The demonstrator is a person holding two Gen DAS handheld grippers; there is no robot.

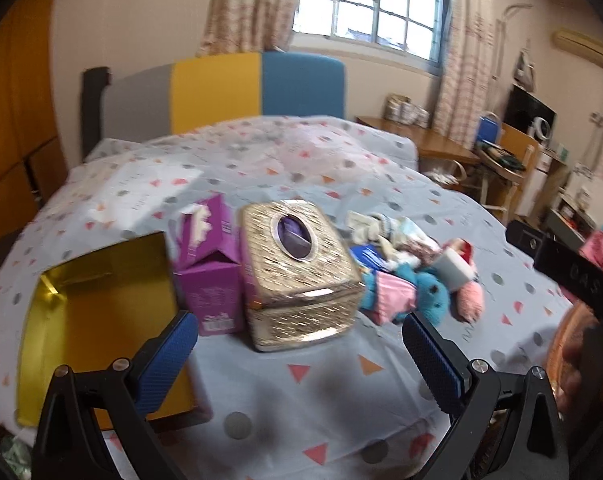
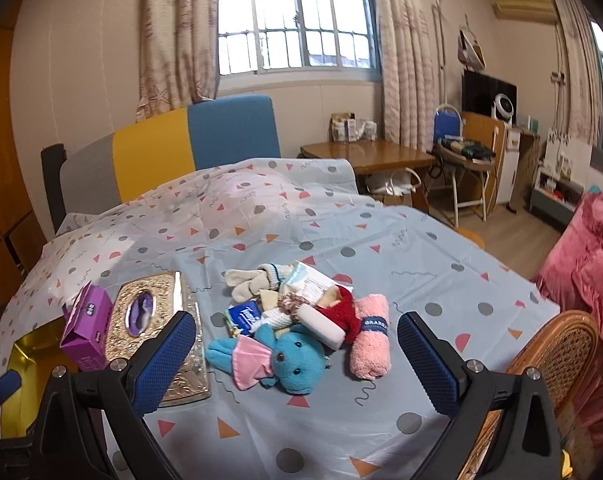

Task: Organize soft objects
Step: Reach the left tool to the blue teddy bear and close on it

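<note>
A pile of soft objects lies on the bed: a blue plush bear [image 2: 291,362] in a pink dress, a rolled pink towel [image 2: 370,338], a red and white cloth [image 2: 341,314], a white roll [image 2: 321,326], grey socks [image 2: 253,280] and a blue tissue pack [image 2: 243,316]. The pile also shows in the left wrist view [image 1: 413,276]. An open gold box [image 1: 97,320] lies at the left. My right gripper [image 2: 295,368] is open just in front of the bear. My left gripper [image 1: 297,360] is open in front of the gold tissue box [image 1: 297,268]. Both are empty.
A purple carton [image 1: 209,264] stands between the gold box and the tissue box. The patterned sheet [image 2: 341,420] covers the bed. A wicker chair [image 2: 557,356] stands at the bed's right edge, a pink blanket [image 2: 597,260] beyond it. A wooden desk [image 2: 365,156] and shelves stand behind.
</note>
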